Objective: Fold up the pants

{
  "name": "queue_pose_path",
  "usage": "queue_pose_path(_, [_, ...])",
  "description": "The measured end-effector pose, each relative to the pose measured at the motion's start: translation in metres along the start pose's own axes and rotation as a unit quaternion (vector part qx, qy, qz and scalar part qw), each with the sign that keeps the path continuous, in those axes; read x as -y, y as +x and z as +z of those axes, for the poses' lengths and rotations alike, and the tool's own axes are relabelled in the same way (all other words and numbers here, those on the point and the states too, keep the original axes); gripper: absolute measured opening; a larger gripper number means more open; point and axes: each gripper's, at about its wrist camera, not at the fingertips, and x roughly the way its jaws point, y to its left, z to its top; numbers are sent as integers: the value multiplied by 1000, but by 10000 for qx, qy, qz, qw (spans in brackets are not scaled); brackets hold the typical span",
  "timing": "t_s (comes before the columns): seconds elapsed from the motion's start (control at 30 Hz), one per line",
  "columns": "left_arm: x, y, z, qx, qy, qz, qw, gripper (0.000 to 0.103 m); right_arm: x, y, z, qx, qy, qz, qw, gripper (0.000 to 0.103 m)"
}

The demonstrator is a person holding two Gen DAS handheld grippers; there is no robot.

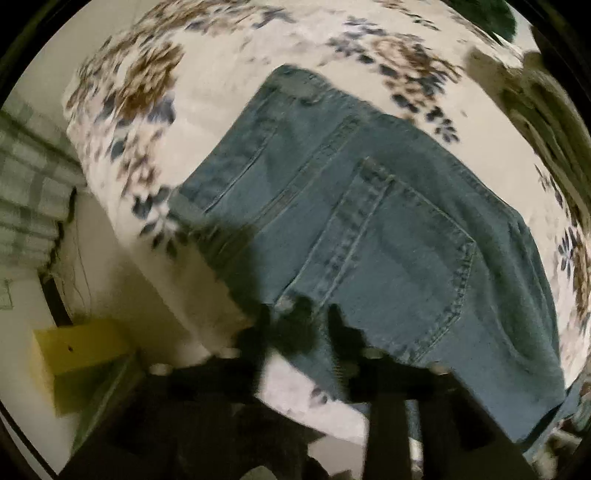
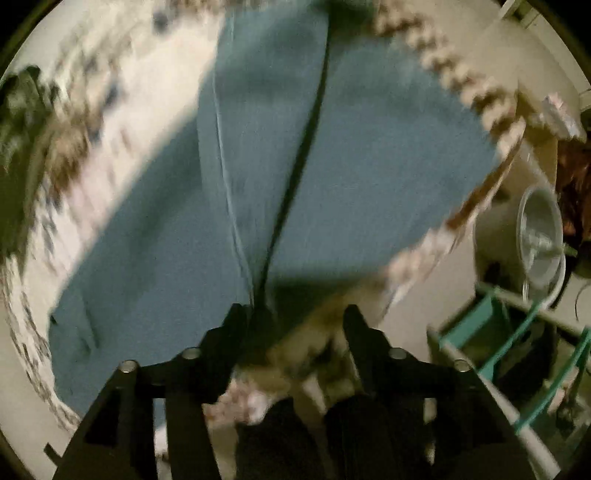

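Blue jeans lie flat on a bed with a floral sheet, back pocket up, waistband toward the left. My left gripper hovers over the near edge of the jeans by the pocket, fingers apart and empty. In the right wrist view the two jean legs lie side by side with a dark gap between them. My right gripper is open over the near edge of the legs, its left finger above the denim. Both views are motion-blurred.
The bed edge drops to a pale floor at the left, where a yellow box sits. To the right of the bed stand a clear plastic bowl and a green-framed rack. Dark clothing lies at the far corner.
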Motion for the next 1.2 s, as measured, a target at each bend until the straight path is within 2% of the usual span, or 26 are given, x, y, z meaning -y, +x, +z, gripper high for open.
queue_pose_path(0.07, [14, 4, 1, -41, 85, 37, 9999, 45, -1, -4, 27, 372, -138, -118, 9991, 75])
queue_pose_path(0.13, [23, 10, 0, -74, 178, 70, 9998, 52, -8, -1, 52, 568, -191, -208, 9980, 79])
queue_pose_path(0.2, [28, 12, -10, -60, 294, 134, 9995, 53, -19, 8, 80, 788, -337, -366, 9957, 84])
queue_pose_path(0.27, [41, 16, -15, -83, 437, 202, 9988, 53, -35, 16, 104, 934, -520, -570, 9926, 85])
queue_pose_path(0.37, [46, 20, -25, -180, 547, 271, 9980, 53, -47, 34, 122, 710, -831, -922, 9897, 85])
queue_pose_path(0.43, [50, 21, -29, -233, 590, 292, 9976, 53, -33, 30, 120, 717, -689, -939, 9906, 70])
queue_pose_path(0.5, [55, 20, -33, -248, 640, 298, 9972, 53, -6, 13, 112, 915, -366, -1007, 9900, 28])
queue_pose_path(0.53, [56, 20, -33, -275, 660, 308, 9970, 53, 12, 3, 106, 974, -150, -1054, 9895, 26])
queue_pose_path(0.6, [53, 23, -30, -319, 671, 318, 9967, 53, 59, -10, 92, 910, 387, -939, 9907, 26])
queue_pose_path(0.67, [55, 26, -32, -342, 703, 339, 9964, 53, 106, -10, 83, 586, 923, -845, 9904, 26])
queue_pose_path(0.73, [56, 27, -34, -366, 729, 350, 9961, 53, 148, -6, 75, 303, 1484, -193, 9883, 32])
queue_pose_path(0.77, [56, 27, -34, -372, 741, 357, 9959, 53, 165, -4, 71, 227, 1720, 122, 9848, 38])
queue_pose_path(0.87, [58, 29, -35, -383, 797, 394, 9953, 53, 196, -12, 63, 467, 2126, 799, 9727, 52])
queue_pose_path(0.9, [59, 30, -36, -390, 815, 401, 9951, 53, 202, -15, 64, 576, 2201, 904, 9696, 56])
queue_pose_path(0.97, [61, 33, -36, -411, 839, 413, 9948, 53, 211, -16, 71, 622, 2367, 1045, 9640, 56])
queue_pose_path(1.03, [63, 34, -36, -406, 857, 396, 9947, 53, 210, -5, 78, 529, 2569, 1015, 9596, 56])
queue_pose_path(1.07, [65, 33, -36, -395, 879, 402, 9945, 53, 215, 1, 84, 528, 2669, 1066, 9563, 54])
queue_pose_path(1.1, [66, 31, -35, -383, 892, 393, 9945, 53, 214, 3, 80, 602, 2672, 1068, 9558, 29])
queue_pose_path(1.13, [67, 30, -35, -364, 913, 370, 9945, 53, 209, 0, 81, 637, 2553, 816, 9613, 21])
queue_pose_path(1.17, [68, 30, -34, -355, 945, 378, 9942, 53, 200, -3, 81, 719, 2373, 611, 9668, 19])
queue_pose_path(1.2, [67, 29, -32, -356, 961, 385, 9940, 53, 193, -10, 79, 879, 2212, 463, 9702, 11])
